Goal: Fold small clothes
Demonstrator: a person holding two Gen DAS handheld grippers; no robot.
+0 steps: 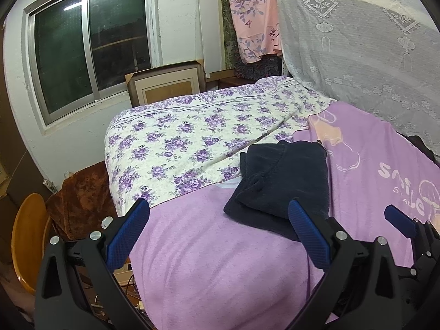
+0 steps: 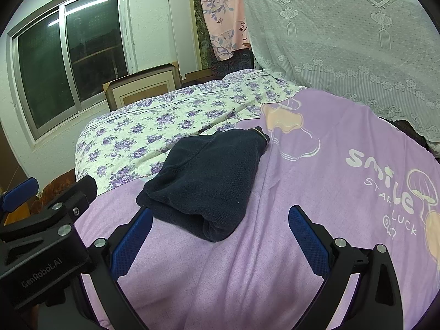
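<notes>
The dark garment (image 2: 209, 176) lies folded on the purple sheet (image 2: 316, 165), just ahead of both grippers. Its long axis runs away toward the floral quilt (image 2: 143, 134). The right gripper (image 2: 220, 242) looks nearer; it and the left gripper (image 1: 220, 236) are spread, holding nothing.

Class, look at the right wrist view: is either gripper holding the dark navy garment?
No. The navy garment lies folded on the purple blanket, and the right gripper is open and empty.
</notes>
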